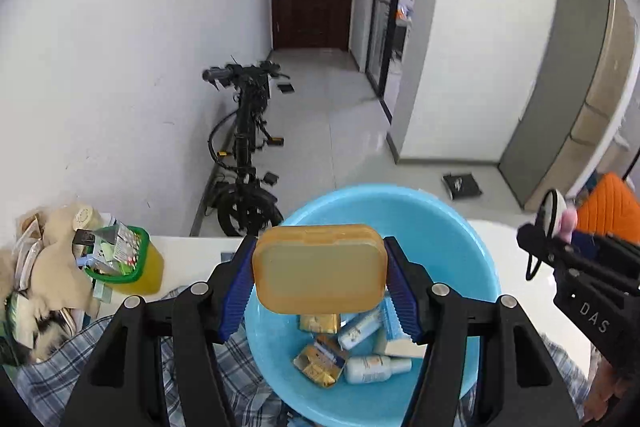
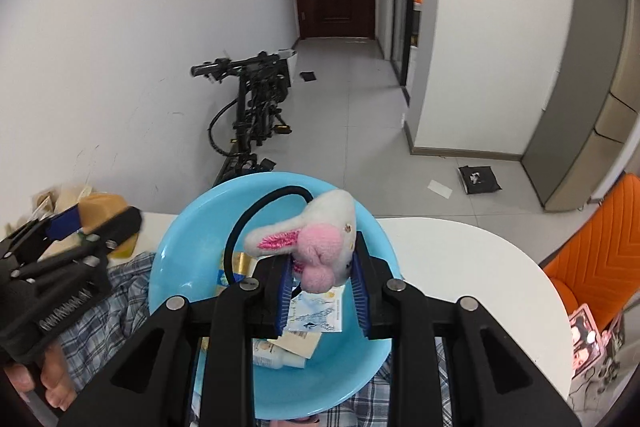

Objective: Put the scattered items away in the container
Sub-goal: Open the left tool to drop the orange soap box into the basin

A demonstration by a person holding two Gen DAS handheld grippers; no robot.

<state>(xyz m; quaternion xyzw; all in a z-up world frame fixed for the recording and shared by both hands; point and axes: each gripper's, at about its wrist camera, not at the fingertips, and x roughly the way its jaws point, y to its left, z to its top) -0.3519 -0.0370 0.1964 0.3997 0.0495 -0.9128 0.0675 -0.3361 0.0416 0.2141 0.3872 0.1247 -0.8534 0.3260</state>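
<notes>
My left gripper (image 1: 320, 275) is shut on a tan rounded plastic box (image 1: 320, 269), held above the blue basin (image 1: 460, 227). My right gripper (image 2: 320, 279) is shut on a plush white-and-pink rabbit hair tie (image 2: 320, 239), whose black elastic loop (image 2: 256, 215) arcs over the blue basin (image 2: 180, 255). Several small items lie in the basin: a white bottle (image 1: 374, 369), a tube (image 1: 360, 327), gold packets (image 1: 320, 363) and a printed card (image 2: 316, 311). In the left wrist view the right gripper (image 1: 536, 231) shows at the right edge, in the right wrist view the left gripper (image 2: 92, 223) at the left.
The basin stands on a blue checked cloth (image 1: 52, 379) over a white table (image 2: 460, 259). A yellow bin (image 1: 132, 267) with packets and a plush toy (image 1: 52, 255) sit at the left. An orange chair (image 2: 600, 247) is at the right; a black bike (image 1: 244, 155) leans behind.
</notes>
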